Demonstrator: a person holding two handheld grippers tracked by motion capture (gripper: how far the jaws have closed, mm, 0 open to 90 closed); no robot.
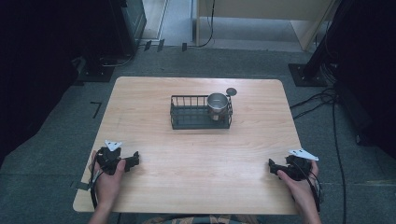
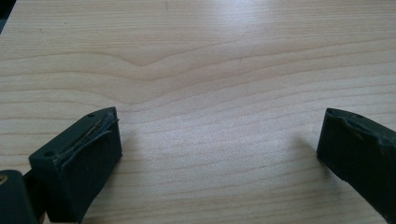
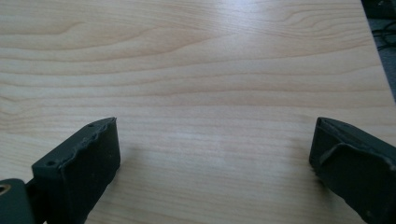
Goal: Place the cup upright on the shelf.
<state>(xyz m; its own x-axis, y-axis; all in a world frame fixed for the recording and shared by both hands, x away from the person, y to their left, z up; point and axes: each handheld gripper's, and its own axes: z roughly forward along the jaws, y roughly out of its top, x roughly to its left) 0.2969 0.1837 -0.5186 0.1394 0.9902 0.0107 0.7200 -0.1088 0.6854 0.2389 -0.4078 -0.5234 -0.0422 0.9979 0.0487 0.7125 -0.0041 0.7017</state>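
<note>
- Behind both grippers, near the far middle of the wooden table point(image 1: 154, 140), stands a dark wire rack point(image 1: 192, 117) — the landmark for everything else.
- Inside the rack's right end a metal cup point(image 1: 217, 104) sits upright, mouth up.
- Just behind the rack's right corner, a small dark round disc point(image 1: 231, 91) lies flat on the wood, close to the cup but outside the rack.
- Well in front of the rack and to its left, the left gripper point(image 2: 219, 140) rests near the table's front edge — jaws spread wide, bare wood between them.
- Well in front of the rack and to its right, the right gripper point(image 3: 212, 144) is likewise released, gripping nothing.
</note>
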